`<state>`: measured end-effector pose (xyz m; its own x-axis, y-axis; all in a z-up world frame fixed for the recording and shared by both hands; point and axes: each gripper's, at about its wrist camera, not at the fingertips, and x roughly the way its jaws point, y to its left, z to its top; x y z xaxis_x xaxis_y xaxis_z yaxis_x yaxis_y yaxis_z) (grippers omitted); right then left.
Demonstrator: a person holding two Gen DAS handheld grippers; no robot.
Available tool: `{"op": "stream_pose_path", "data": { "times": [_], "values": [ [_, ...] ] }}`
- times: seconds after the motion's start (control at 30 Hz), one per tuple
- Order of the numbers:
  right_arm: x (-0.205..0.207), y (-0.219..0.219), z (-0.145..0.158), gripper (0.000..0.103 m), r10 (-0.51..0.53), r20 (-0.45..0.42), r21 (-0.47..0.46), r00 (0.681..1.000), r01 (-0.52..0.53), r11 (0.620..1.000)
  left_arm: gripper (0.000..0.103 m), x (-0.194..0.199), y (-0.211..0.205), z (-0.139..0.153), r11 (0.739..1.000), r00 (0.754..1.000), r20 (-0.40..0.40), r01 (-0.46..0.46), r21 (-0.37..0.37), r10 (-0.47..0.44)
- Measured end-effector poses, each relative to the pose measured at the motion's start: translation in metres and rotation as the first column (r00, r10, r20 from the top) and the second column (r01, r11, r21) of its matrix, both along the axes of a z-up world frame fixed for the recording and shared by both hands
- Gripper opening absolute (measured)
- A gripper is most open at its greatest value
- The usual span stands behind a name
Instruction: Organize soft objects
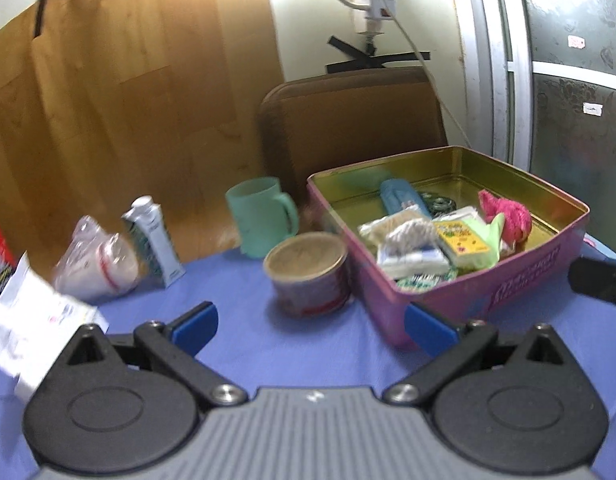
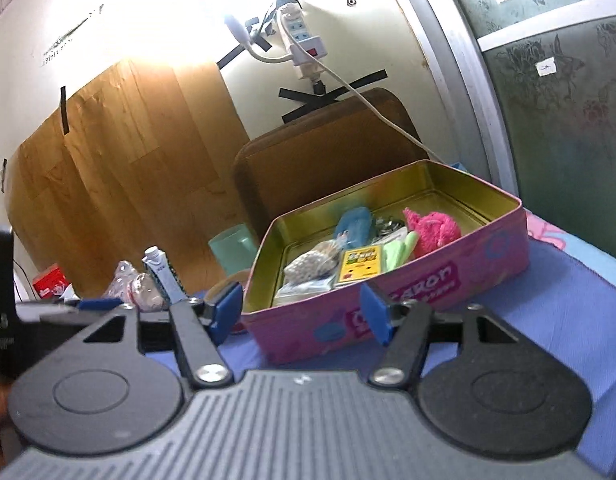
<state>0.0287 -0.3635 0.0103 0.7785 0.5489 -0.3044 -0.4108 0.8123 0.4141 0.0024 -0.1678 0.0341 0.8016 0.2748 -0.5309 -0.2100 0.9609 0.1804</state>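
Soft objects lay inside the pink tin (image 1: 460,292), which stood open on the blue-covered table (image 1: 243,340). Within the tin: a pink fluffy item (image 1: 504,216) at its right side, a blue pouch (image 1: 400,196) toward its back, a yellow packet (image 1: 460,244) and a white woven bundle (image 1: 412,232) near its front. Just left of the tin stood a round can (image 1: 308,276); behind the can, a mint mug (image 1: 259,216). Further left of the tin were a small carton (image 1: 151,236) and a clear plastic bag (image 1: 95,260). A brown chair back (image 1: 348,128) rose behind the tin.

Left gripper (image 1: 310,326) was spread wide and empty, hovering before the tin's front-left corner. Right gripper (image 2: 301,314) was likewise released, empty, its pads framing the tin's near wall.
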Motion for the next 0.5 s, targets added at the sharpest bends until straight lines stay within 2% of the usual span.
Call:
{"op": "stream_pose_path", "data": {
  "times": [0.23, 0.5],
  "values": [
    [-0.021, 0.021, 0.006, 0.07, 0.027, -0.012, 0.003, 1.0, -0.027, 1.0, 0.103, -0.027, 0.022, -0.002, 0.998, 0.999, 0.005, -0.048, -0.039, 0.048],
    [-0.021, 0.034, 0.01, 0.071, 0.057, -0.03, 0.002, 0.998, -0.057, 0.998, 0.103, -0.04, 0.037, -0.001, 0.993, 0.997, 0.008, -0.074, -0.09, 0.075]
  ]
}}
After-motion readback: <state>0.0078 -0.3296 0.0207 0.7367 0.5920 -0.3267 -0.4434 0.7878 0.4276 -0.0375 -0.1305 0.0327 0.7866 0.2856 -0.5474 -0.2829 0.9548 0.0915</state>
